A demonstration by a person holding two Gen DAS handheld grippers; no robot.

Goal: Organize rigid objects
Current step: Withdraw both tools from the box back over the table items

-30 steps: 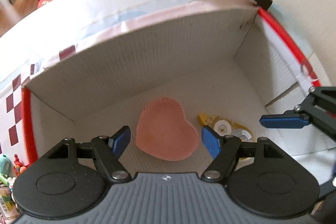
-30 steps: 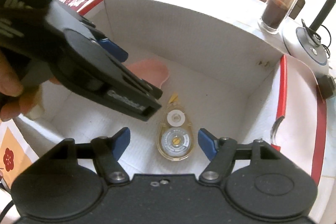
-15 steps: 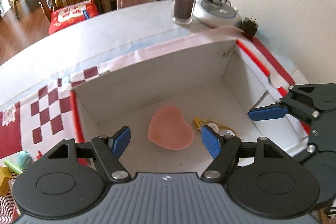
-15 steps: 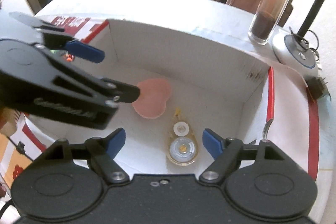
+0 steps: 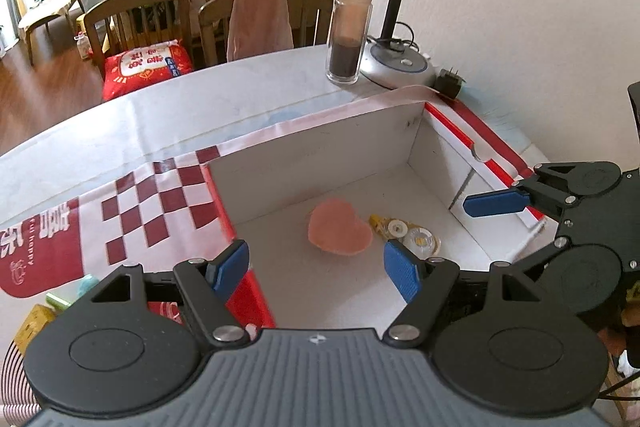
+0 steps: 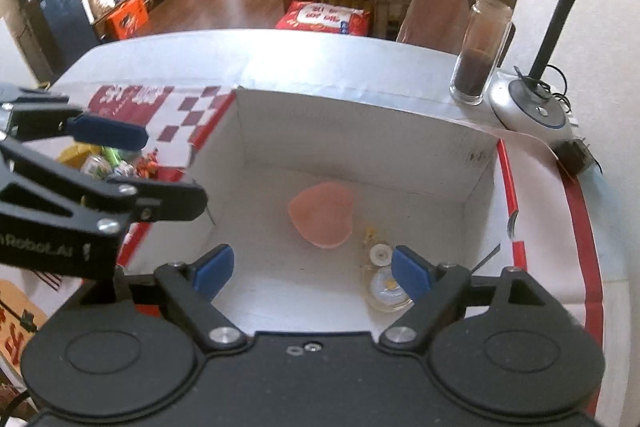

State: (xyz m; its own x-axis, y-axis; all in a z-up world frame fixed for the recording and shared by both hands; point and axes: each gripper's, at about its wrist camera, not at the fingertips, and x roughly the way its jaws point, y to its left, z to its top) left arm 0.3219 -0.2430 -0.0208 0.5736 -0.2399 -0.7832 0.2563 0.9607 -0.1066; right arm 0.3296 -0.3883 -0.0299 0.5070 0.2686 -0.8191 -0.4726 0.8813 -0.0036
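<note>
Your left gripper [image 5: 316, 265] is standing open at the bottom centre of the left wrist view, and nothing is lying between its blue pads [image 5: 401, 275]. Your right gripper [image 6: 312, 271] is also holding nothing; its jaws have just been opening wider, with only the box floor showing between them.

The white box [image 6: 360, 143] is sitting open on the surface [image 5: 120, 139] and is filling the middle of both views. On its floor the pink heart [image 6: 322, 213] is lying flat, near the centre of the frame. The tape dispenser [image 6: 382, 279] is lying just beside it, to the lower right, partly hidden behind the right pad in the right wrist view.

In the upper right of the frame a glass jar [image 5: 350, 37] with dark contents is standing upright next to the lamp base [image 5: 400, 65]. Small toys [image 6: 108, 161] are lying on the surface at the left edge of the right wrist view.
</note>
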